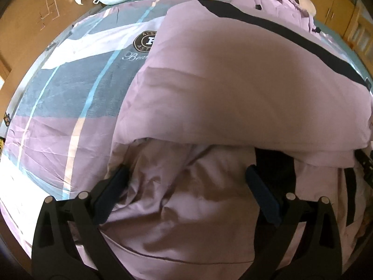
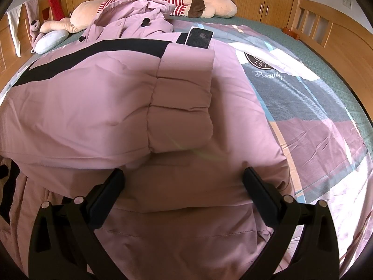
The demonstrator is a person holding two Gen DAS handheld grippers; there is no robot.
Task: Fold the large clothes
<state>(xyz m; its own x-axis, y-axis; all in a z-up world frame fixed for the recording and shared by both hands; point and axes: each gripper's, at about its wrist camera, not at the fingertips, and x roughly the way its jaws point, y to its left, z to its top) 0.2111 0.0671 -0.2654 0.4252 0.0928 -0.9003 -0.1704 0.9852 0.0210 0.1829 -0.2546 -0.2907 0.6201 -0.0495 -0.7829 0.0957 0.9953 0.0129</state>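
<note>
A large pink padded coat (image 1: 233, 88) with a black stripe lies on the bed, its sleeves folded across the body. It also fills the right wrist view (image 2: 93, 107), with the hood toward the pillows. My left gripper (image 1: 187, 175) is open, its fingers low over the coat's crumpled lower hem. My right gripper (image 2: 184, 175) is open over the coat's lower right part, just below a folded sleeve (image 2: 184, 102). Neither gripper holds cloth.
A phone (image 2: 199, 37) lies on the coat near its collar. A striped plush toy (image 2: 163, 2) and a pale blue pillow (image 2: 50, 40) lie at the head of the bed. The patterned bedsheet (image 2: 314, 107) shows right of the coat. Wooden cabinets stand behind.
</note>
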